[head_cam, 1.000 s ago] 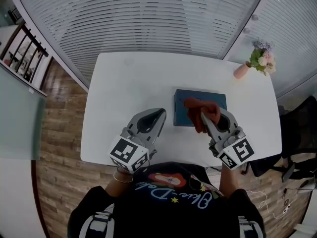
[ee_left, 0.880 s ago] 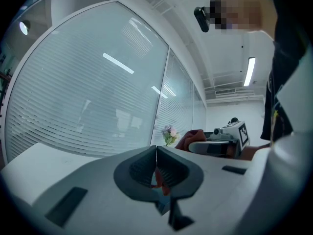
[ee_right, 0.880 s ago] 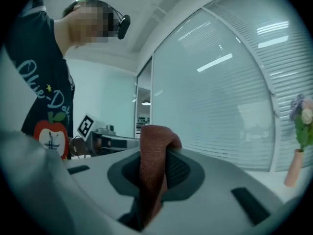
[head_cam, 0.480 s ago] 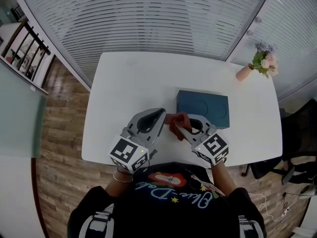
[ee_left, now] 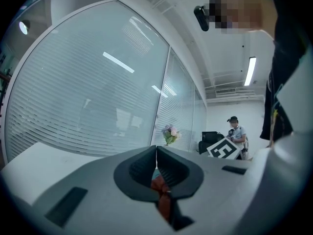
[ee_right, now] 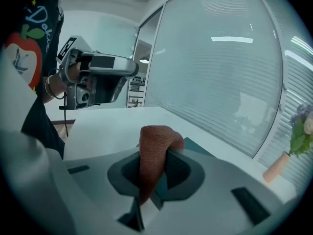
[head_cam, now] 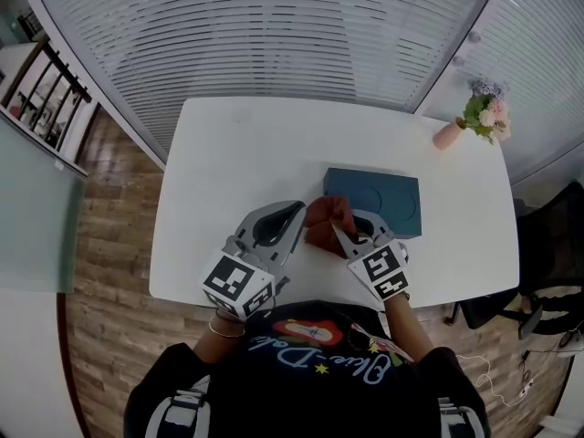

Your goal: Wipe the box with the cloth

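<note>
A dark blue box (head_cam: pixel 379 200) lies flat on the white table (head_cam: pixel 237 153), right of centre. My right gripper (head_cam: pixel 340 227) is shut on a rust-red cloth (head_cam: pixel 325 221), which bunches against the box's near left corner. In the right gripper view the cloth (ee_right: pixel 153 148) is folded over between the jaws, with a strip of the box (ee_right: pixel 197 147) behind it. My left gripper (head_cam: pixel 296 211) hovers just left of the cloth, jaws together with nothing between them. In the left gripper view the left gripper (ee_left: pixel 156 153) shows the cloth (ee_left: pixel 159 185) only beyond its jaws.
A pink vase of flowers (head_cam: pixel 450 130) stands at the table's far right corner. Slatted blinds (head_cam: pixel 274 26) run behind the table. A dark chair (head_cam: pixel 547 235) and cables sit on the floor at right. A person (ee_left: pixel 235 130) stands far back in the room.
My right gripper carried the cloth from the top of the box leftward, down to its near left corner. The left gripper stayed in place.
</note>
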Demonstrator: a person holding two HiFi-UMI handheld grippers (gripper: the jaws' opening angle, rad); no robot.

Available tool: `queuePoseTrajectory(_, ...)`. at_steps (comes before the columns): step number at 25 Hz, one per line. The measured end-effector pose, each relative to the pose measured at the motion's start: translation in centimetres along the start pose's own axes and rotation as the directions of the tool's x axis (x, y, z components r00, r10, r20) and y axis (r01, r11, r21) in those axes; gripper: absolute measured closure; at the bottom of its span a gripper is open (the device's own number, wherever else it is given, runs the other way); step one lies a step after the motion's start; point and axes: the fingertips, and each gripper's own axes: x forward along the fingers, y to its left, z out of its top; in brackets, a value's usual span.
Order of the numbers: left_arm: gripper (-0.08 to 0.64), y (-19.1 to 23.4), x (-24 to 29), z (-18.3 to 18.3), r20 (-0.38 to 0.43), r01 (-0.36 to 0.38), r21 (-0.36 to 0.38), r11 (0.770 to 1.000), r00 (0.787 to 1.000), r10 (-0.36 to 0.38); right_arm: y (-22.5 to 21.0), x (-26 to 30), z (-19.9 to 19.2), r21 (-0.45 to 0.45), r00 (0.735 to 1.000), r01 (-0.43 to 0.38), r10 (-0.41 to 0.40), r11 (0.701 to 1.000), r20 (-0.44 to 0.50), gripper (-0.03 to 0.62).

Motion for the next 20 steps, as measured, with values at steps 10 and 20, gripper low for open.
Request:
queuePoseTrajectory(10, 0.555, -0.5, 0.3, 0.0, 0.001, -0.023, 0.006, 1.000, 1.000, 0.022, -0.7, -0.5, -0.9, 0.004, 1.000, 0.007, -0.007, 1.000, -0.001, 0.537)
queuePoseTrajectory(20, 0.555, -2.4, 1.9, -0.4, -0.012, -0.036, -0.003, 0.999, 0.999, 0.036, -3.2, -2.2, -2.9, 0.040, 1.000, 0.023, -0.022, 0.999, -0.016, 0.535)
